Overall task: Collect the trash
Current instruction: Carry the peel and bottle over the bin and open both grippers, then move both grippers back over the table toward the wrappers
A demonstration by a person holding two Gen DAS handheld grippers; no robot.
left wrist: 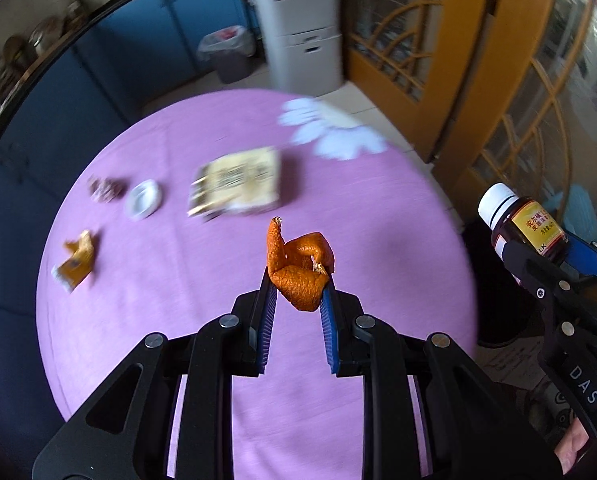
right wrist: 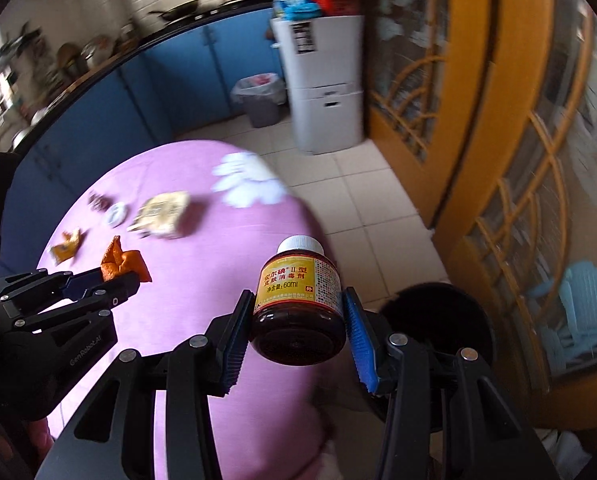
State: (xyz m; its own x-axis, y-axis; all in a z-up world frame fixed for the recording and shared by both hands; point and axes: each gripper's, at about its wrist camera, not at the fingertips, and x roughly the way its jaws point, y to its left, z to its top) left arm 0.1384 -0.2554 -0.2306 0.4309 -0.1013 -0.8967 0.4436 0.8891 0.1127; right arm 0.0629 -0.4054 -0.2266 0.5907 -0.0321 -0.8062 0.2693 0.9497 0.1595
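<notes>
My left gripper (left wrist: pixel 298 276) is shut on a curled piece of orange peel (left wrist: pixel 298 276), held above the round table with the purple cloth (left wrist: pixel 218 308). In the right wrist view the same left gripper (right wrist: pixel 126 272) shows at the left with the orange peel (right wrist: pixel 124 262). My right gripper (right wrist: pixel 296 300) is shut on a small brown bottle (right wrist: pixel 298 304) with a white cap and a yellow label, held over the table's right edge. That bottle (left wrist: pixel 522 222) also appears at the right of the left wrist view. A black round bin (right wrist: pixel 438 316) stands on the floor just right of the bottle.
On the cloth lie a beige box (left wrist: pixel 236 184), a small white dish (left wrist: pixel 144 199), a dark scrap (left wrist: pixel 105 189), an orange wrapper (left wrist: pixel 78 260) and white tissue (left wrist: pixel 330 128). A grey lined bin (left wrist: pixel 228 54) and a white cabinet (left wrist: pixel 298 28) stand beyond; wooden glazed doors (left wrist: pixel 498 80) at right.
</notes>
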